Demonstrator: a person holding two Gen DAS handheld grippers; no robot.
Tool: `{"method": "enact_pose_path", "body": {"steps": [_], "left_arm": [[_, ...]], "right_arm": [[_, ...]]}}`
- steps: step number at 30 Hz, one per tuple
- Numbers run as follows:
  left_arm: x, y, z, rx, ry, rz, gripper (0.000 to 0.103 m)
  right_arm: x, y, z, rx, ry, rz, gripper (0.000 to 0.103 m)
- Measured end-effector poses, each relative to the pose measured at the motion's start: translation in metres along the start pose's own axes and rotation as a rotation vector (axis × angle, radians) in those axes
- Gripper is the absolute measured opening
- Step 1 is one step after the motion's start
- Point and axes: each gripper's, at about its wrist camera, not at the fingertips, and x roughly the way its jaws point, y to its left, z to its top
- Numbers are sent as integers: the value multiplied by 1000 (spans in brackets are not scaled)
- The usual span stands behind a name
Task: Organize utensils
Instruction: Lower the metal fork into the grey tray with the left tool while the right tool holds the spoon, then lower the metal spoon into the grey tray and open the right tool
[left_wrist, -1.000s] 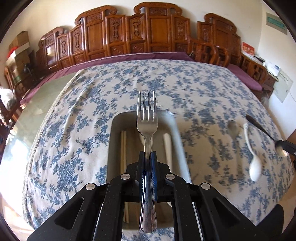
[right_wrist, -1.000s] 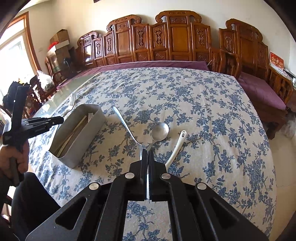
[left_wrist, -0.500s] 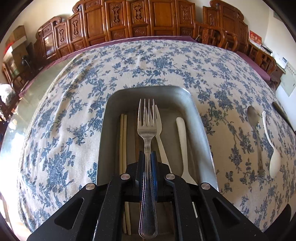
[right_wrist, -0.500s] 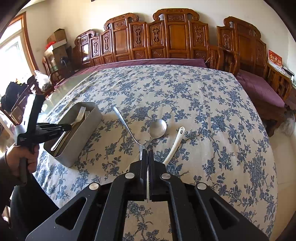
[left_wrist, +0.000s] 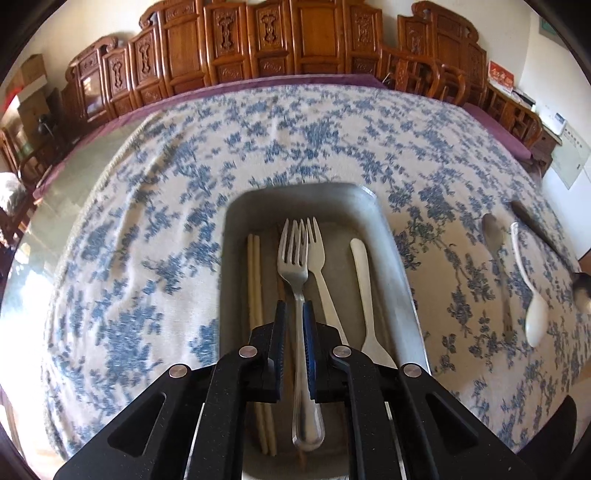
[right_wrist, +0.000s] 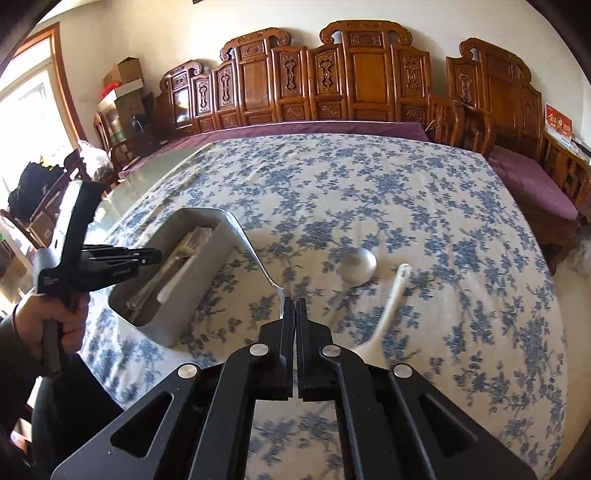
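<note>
L gripper (left_wrist: 294, 325) clamps a steel fork (left_wrist: 295, 273) by its neck, low over the metal bin (left_wrist: 402, 280), beside chopsticks (left_wrist: 255, 280) & a white fork (left_wrist: 317, 258). Step: dropping fork in; next needs jaws to part. R gripper (right_wrist: 294, 308) pinches a metal utensil (right_wrist: 255, 254) near the bin; which kind, can't tell.

We're in a lived-in home, a dining or sitting room by the look of it. Carved wooden chairs (right_wrist: 362, 74) line the pale wall, purple cushions (right_wrist: 532, 181) on their seats. A blue-flowered cloth (right_wrist: 388, 192) covers the big tabletop. Over by the bright window (right_wrist: 29, 122) cardboard boxes (right_wrist: 125, 74) are stacked up, and a red card (right_wrist: 557, 123) sits on a side cabinet to the right.
</note>
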Motion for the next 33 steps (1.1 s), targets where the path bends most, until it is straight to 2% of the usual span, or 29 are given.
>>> {"method": "enact_pose_path", "body": {"steps": [9, 17, 24, 33], "left_arm": [[-53, 31, -9, 8, -69, -7, 8], [-76, 61, -27, -20, -99, -15, 9], [-81, 74, -41, -42, -113, -37, 9], [-82, 80, -45, -63, -126, -56, 9]], "right_arm": [[30, 53, 9, 2, 31, 42, 2], [65, 99, 14, -7, 86, 30, 2], [90, 129, 21, -27, 114, -20, 2], [115, 144, 27, 2, 125, -111, 2]]}}
